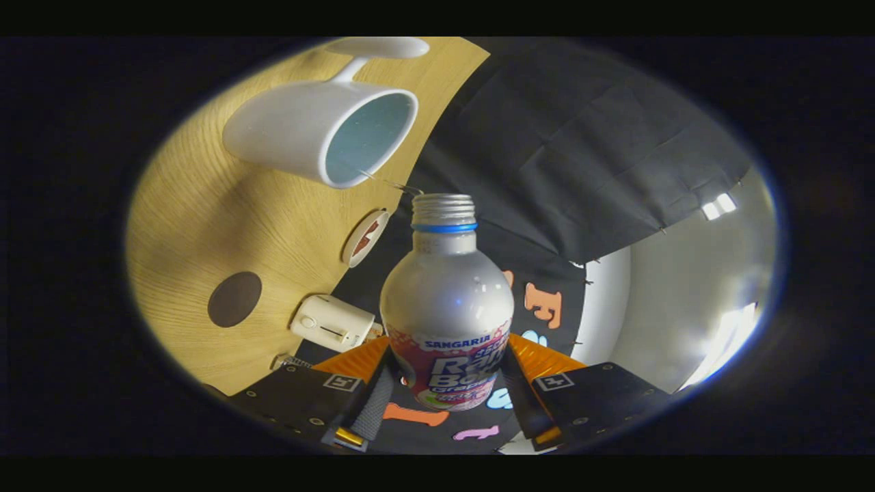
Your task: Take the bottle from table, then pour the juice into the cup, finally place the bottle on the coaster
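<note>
Silver-bodied, the bottle (446,301) sits pinched between the two fingers of the gripper (446,383), tipped over so the wooden table (205,225) stands almost on edge at the left. Its uncapped mouth hangs just short of the white cup (321,130) — a good pour probably means bringing the neck over the rim first, then tilting slowly. Beyond the fingers lie a dark round coaster (234,298), a small white device (333,322) and a patterned disc (365,238). Juice level — impossible to tell; the cup's handle is partly cut off.
</note>
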The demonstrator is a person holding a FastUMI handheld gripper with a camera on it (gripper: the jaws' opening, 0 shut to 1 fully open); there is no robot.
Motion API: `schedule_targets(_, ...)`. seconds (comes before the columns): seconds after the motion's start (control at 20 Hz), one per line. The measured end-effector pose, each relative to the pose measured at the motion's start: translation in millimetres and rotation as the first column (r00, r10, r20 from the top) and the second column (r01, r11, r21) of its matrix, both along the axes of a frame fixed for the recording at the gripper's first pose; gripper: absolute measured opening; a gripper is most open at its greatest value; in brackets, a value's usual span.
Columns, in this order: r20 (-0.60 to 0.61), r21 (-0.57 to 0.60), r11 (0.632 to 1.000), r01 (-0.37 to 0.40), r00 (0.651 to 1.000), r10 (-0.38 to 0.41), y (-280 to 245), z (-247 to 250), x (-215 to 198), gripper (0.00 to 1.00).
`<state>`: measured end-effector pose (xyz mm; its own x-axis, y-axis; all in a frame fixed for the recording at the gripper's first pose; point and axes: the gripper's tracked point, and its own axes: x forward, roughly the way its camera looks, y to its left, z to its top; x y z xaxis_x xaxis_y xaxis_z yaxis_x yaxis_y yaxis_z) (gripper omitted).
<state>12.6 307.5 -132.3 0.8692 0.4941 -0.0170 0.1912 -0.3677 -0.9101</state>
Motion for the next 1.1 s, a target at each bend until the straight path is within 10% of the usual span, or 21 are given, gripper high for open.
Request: schedule_targets(1.1,0.018,-0.039,0.998,-0.057,0.998,0.058,17.9,11.0,-12.4,0.77)
